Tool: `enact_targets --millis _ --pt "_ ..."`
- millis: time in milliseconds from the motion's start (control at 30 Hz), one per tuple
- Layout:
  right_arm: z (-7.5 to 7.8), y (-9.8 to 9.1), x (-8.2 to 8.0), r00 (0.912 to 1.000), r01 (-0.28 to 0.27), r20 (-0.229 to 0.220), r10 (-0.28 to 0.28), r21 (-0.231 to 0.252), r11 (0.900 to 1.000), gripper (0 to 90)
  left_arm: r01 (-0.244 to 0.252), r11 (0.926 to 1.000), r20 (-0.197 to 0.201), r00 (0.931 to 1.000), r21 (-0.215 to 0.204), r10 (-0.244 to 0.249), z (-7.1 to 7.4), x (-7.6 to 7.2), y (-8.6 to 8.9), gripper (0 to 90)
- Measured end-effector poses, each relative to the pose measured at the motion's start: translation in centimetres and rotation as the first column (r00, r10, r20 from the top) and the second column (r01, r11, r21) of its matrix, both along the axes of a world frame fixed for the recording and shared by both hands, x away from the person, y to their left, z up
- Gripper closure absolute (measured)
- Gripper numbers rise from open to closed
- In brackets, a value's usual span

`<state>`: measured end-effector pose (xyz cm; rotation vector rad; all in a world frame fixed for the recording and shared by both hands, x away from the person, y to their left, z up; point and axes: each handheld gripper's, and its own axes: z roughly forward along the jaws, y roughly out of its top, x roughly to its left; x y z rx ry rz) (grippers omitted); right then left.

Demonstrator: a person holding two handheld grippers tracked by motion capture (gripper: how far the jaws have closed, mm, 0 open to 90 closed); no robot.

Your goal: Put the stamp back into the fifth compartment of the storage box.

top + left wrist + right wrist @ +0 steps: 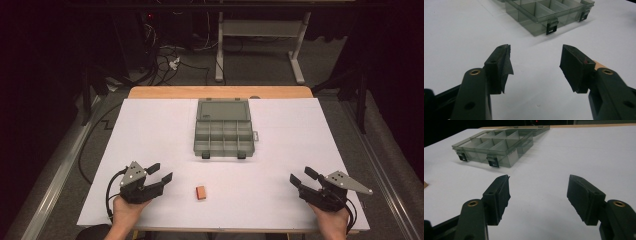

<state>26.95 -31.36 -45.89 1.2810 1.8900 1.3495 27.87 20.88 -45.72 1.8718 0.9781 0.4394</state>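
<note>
**Clerk:** Item one, lowest in the high view: left gripper (162, 172) at lower left, held in a hand (126, 210), jaws apart and empty, aimed toward mid-frame. Item two: right gripper (300, 176) at lower right, jaws likewise apart, nothing between them, held in the other hand (332, 222).

**Checker:** And the piece to be handled?

**Clerk:** Item three: block (201, 192), small, orange-brown, lying flat on the white sheet (280, 150), bottom centre of the frame, between the two grippers and nearer the left one. In the left gripper view a tan corner of it (599, 65) peeps out behind the right-hand jaw, so it lies just off to that side, not between the jaws.

**Checker:** Handling notes?

**Clerk:** Judged light and stiff, likely wood or rubber-like; cannot tell which. Squared faces, so the pads should seat flat. Not fragile by the look of it. Being low and small, it may skid on the smooth sheet if one jaw touches first. Best hold: across the two long sides, jaws coming down from above, centred.

**Checker:** Farther back?

**Clerk:** Item four: box (223, 137), grey translucent plastic, centre of the frame, well apart from the block. Lid (223, 109) laid open on the far side, compartments empty as far as can be seen, two dark latches (206, 155) on the near edge. Thin walls; handle it gently. Item five: table (220, 92), its wood edge showing at the top of the sheet.
</note>
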Motion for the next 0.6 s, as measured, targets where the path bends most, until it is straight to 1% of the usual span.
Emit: enact_targets --millis 133,233,333,467,600 --pt "0.0 0.0 0.1 1.0000 0.000 -0.003 0.000 0.001 1.0000 34.7 0.019 0.9998 -0.007 0.9998 0.004 -0.019 0.0 -0.2 -0.8 41.5" --pt "-0.1 0.0 0.1 1.0000 -0.001 -0.005 0.001 -0.002 1.0000 34.7 0.046 0.9989 -0.008 0.9989 0.005 -0.046 0.0 -0.3 -1.6 41.2" --pt "0.0 0.0 0.1 1.0000 0.001 -0.005 -0.001 0.000 1.0000 34.7 0.077 0.9968 -0.012 0.9970 0.020 -0.077 -0.1 -0.4 -2.5 41.2" --pt "0.0 0.0 0.1 1.0000 0.001 -0.006 -0.001 -0.001 1.0000 34.7 0.098 0.9948 -0.021 0.9951 0.028 -0.097 -0.2 -0.4 -3.0 41.2" --pt "-0.1 0.0 0.1 1.0000 -0.001 -0.008 0.001 -0.003 1.0000 34.7 0.108 0.9939 -0.030 0.9937 0.020 -0.108 -0.3 -0.5 -3.3 41.2"
